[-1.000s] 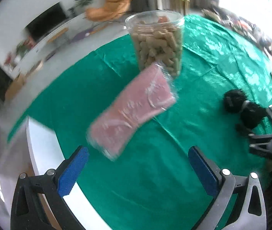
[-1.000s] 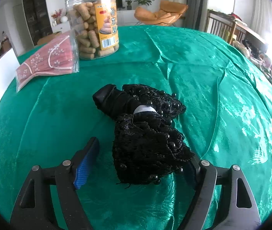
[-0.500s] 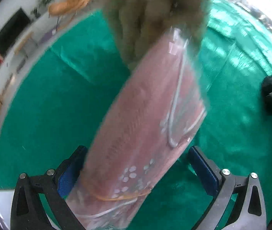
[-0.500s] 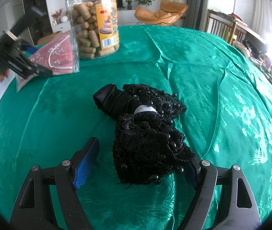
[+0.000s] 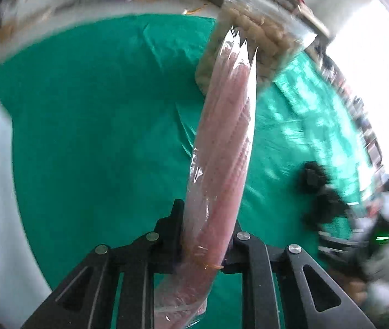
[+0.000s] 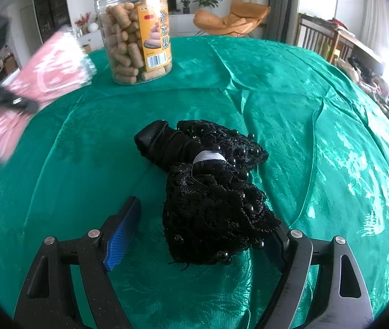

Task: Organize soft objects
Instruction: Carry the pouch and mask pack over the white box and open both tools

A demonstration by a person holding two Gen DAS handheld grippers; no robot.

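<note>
The left tool [image 5: 206, 242] grips the pink pack of masks in clear plastic [image 5: 223, 148], seemingly lifted above the green-clothed counter [image 6: 276, 87]. The right tool [image 6: 202, 233] is opening around the black beaded lace bundle [image 6: 211, 192] lying there.

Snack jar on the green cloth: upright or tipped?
Upright. The snack jar stands on its base on the green cloth, lid uppermost.

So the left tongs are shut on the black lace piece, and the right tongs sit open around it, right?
Not quite. The left tongs are shut on the pink mask packet, as the left wrist view shows. The right tongs do sit open around the black lace piece.
</note>
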